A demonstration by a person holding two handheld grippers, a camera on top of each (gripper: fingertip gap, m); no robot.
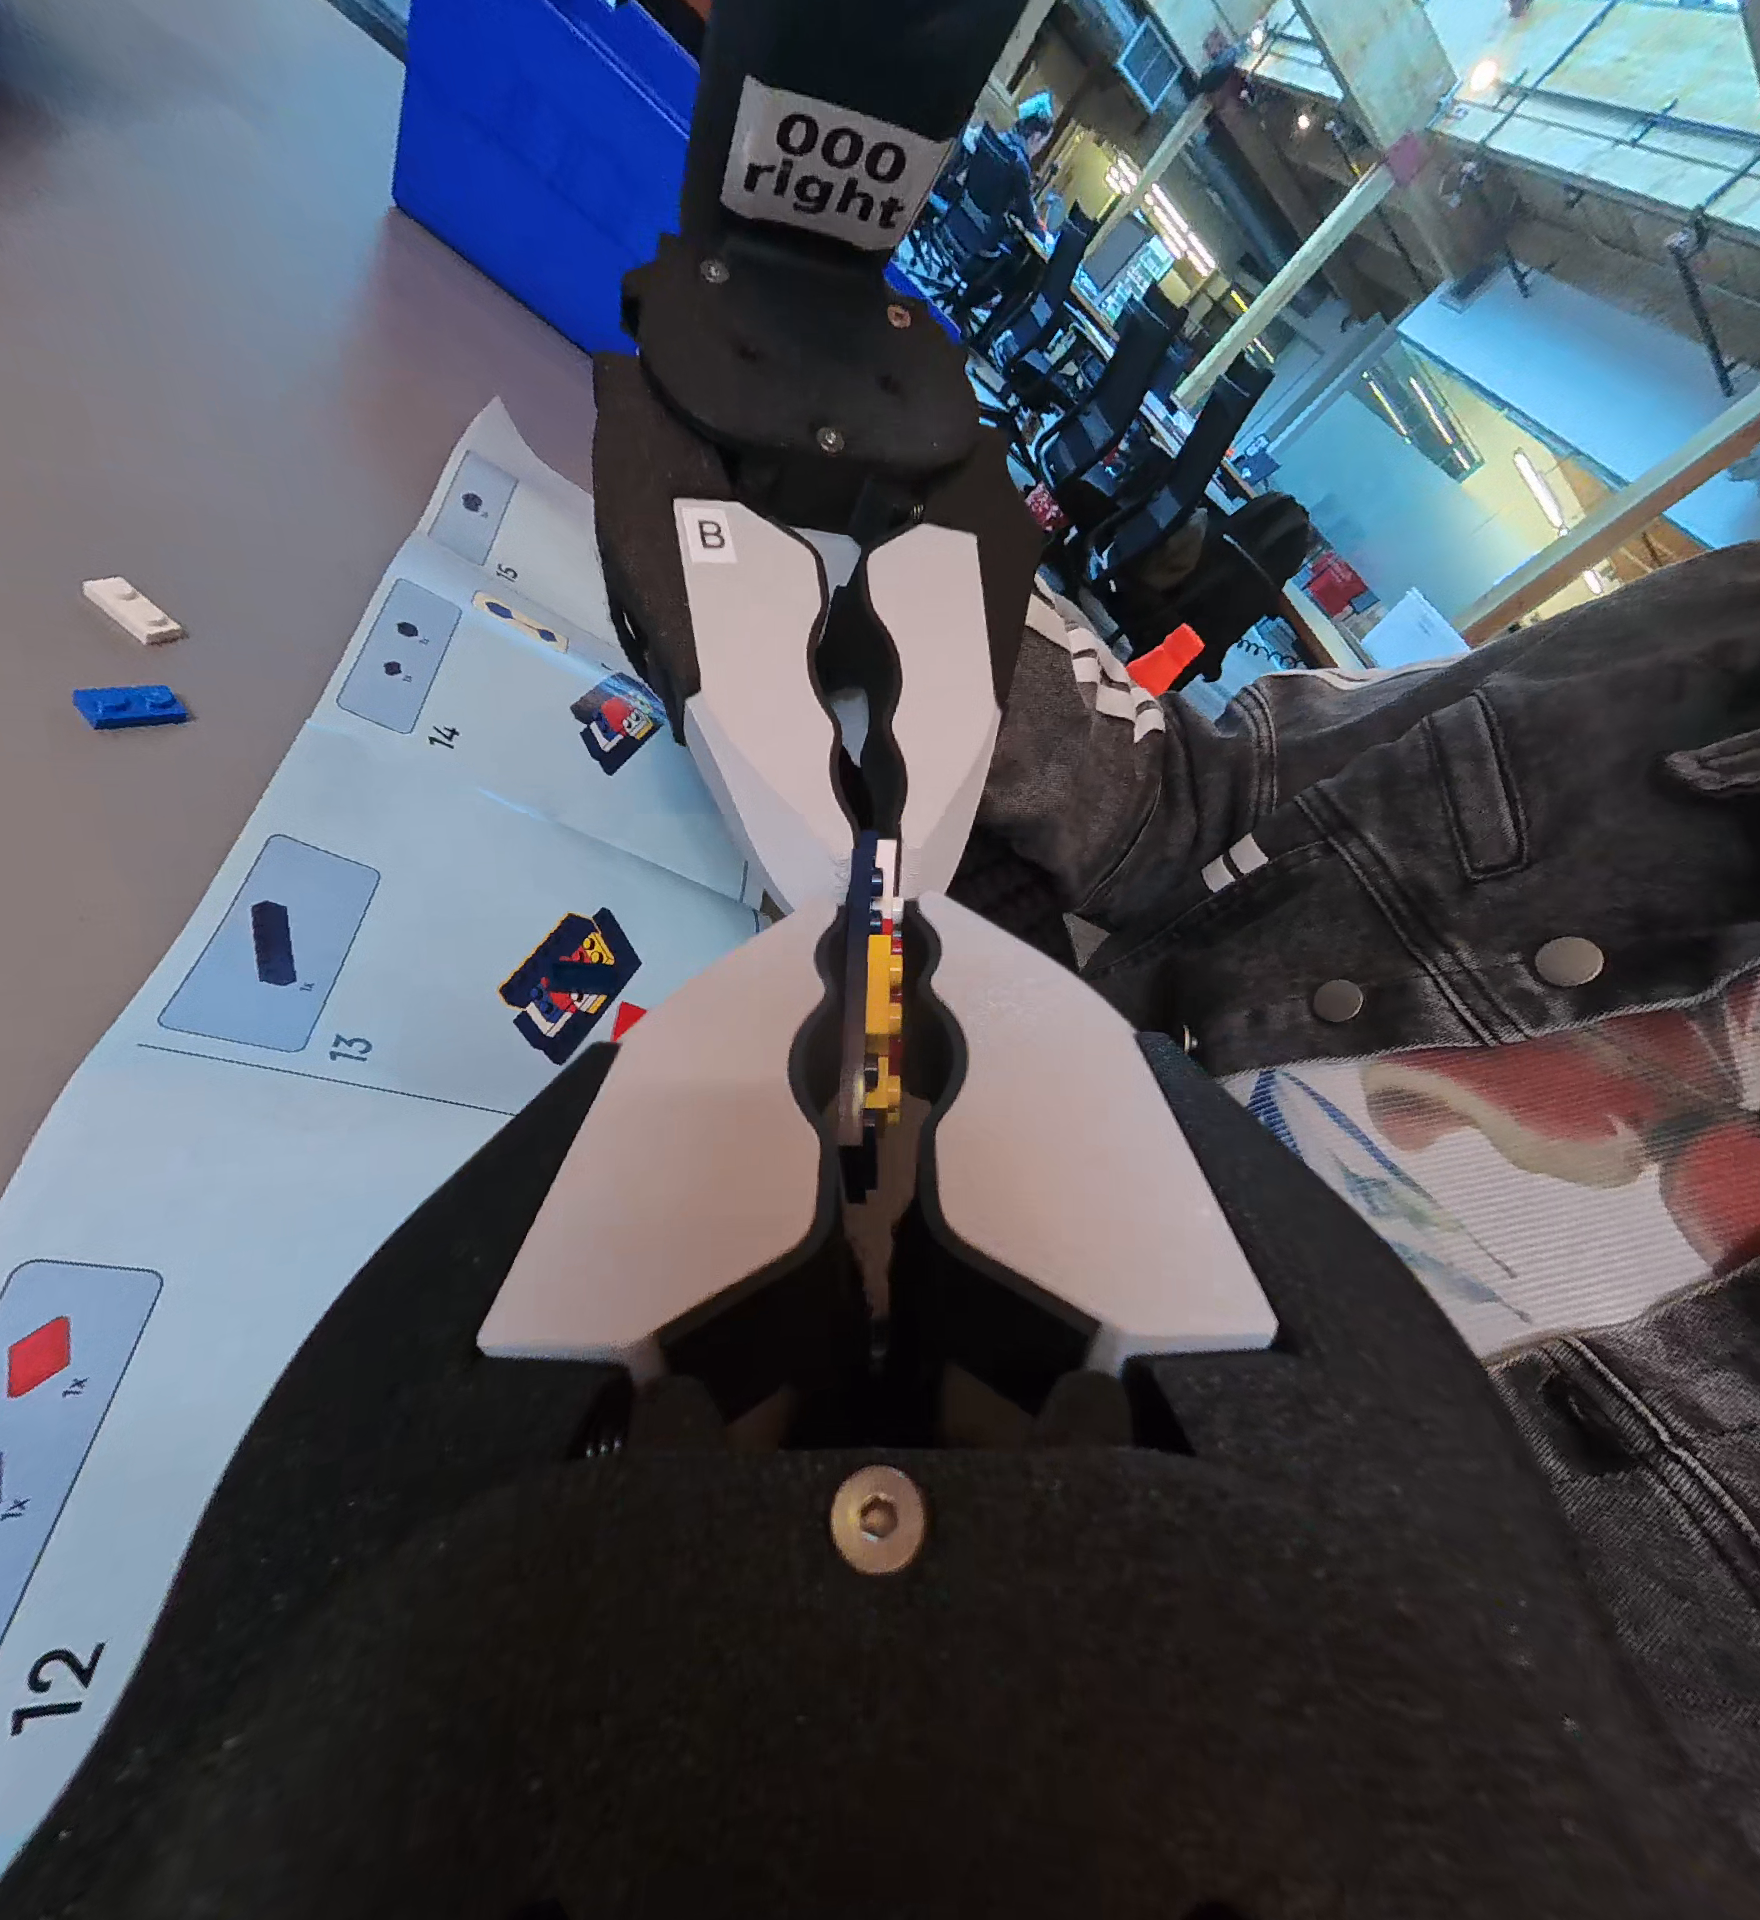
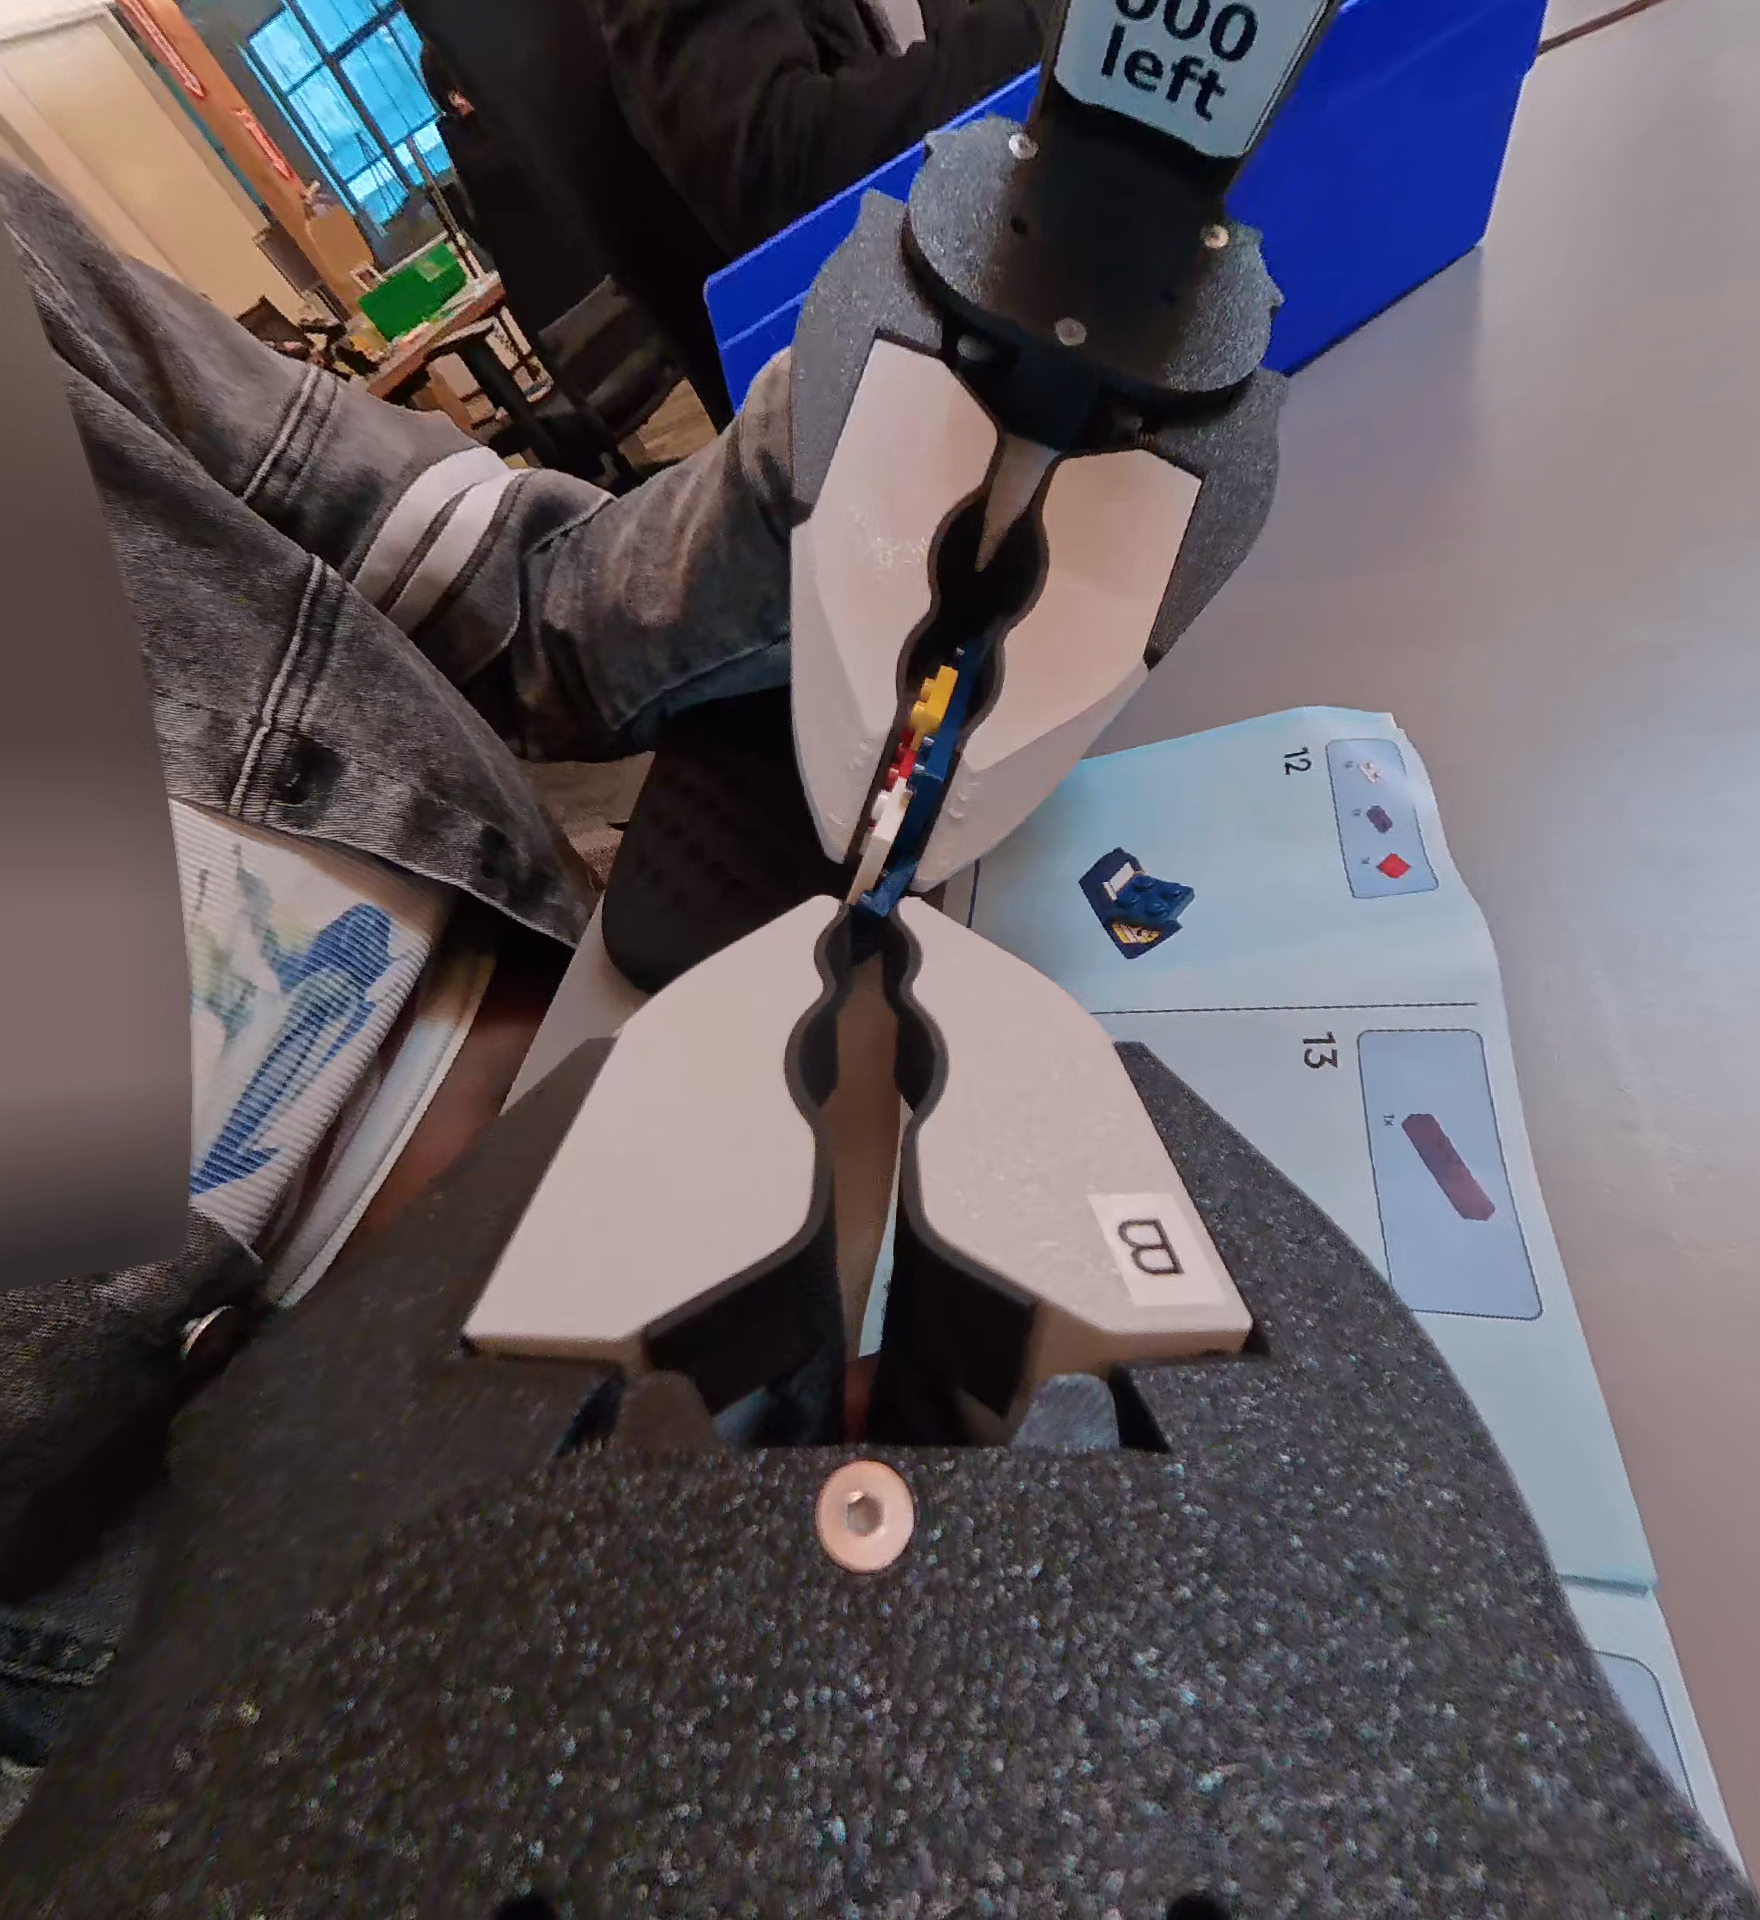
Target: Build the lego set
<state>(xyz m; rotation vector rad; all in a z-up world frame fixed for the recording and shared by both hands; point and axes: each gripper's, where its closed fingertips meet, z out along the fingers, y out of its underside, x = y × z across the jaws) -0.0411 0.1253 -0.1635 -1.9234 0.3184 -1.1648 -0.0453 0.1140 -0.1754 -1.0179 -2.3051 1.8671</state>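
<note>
My left gripper (image 1: 881, 912) is shut on a small brick assembly (image 1: 882, 987): a dark blue plate carrying yellow, red and white bricks, held edge-on between the pads. My right gripper (image 1: 881, 868) comes in from above in the left wrist view and pinches the assembly's far end, where the dark blue and white parts stick out. In the right wrist view my right gripper (image 2: 868, 920) is shut on the dark blue tip of the assembly (image 2: 933, 727). The rest of the assembly lies between the fingers of the left gripper (image 2: 886, 868). Both grippers are held above the table edge.
A light blue instruction booklet (image 1: 356, 935) lies open on the grey table (image 1: 128, 364). A loose white plate (image 1: 133, 610) and a blue plate (image 1: 128, 707) lie beside it. A blue bin (image 1: 543, 156) stands behind. A person's denim jacket (image 1: 1478, 831) is close on the right.
</note>
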